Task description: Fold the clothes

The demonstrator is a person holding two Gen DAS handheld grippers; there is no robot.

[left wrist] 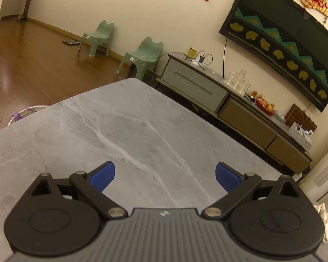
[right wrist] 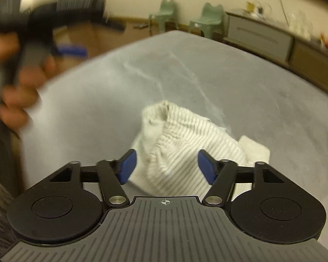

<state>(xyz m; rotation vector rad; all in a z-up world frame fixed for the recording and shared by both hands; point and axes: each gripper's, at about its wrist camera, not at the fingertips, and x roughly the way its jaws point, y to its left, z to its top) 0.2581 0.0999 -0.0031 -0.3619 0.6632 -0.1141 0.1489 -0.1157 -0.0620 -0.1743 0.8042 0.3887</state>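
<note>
A crumpled white garment with thin grey stripes [right wrist: 181,139] lies in a heap on the grey marble-look table [right wrist: 262,100]. My right gripper [right wrist: 167,167] hovers just over its near side. The blue pads stand apart on either side of the cloth and do not pinch it. In the left wrist view my left gripper [left wrist: 165,176] is open over bare table [left wrist: 131,131], with nothing between its pads. A bit of the white garment [left wrist: 324,220] shows at that view's right edge. The right wrist view shows the left gripper [right wrist: 73,51] blurred at the upper left, held by a hand [right wrist: 19,96].
Beyond the table's far edge stand a low TV cabinet [left wrist: 240,109] with small items on top and two green child chairs [left wrist: 142,54]. A dark screen [left wrist: 284,50] hangs on the wall. Wooden floor [left wrist: 32,61] lies to the left, and a basket rim [left wrist: 26,112] sits by the table.
</note>
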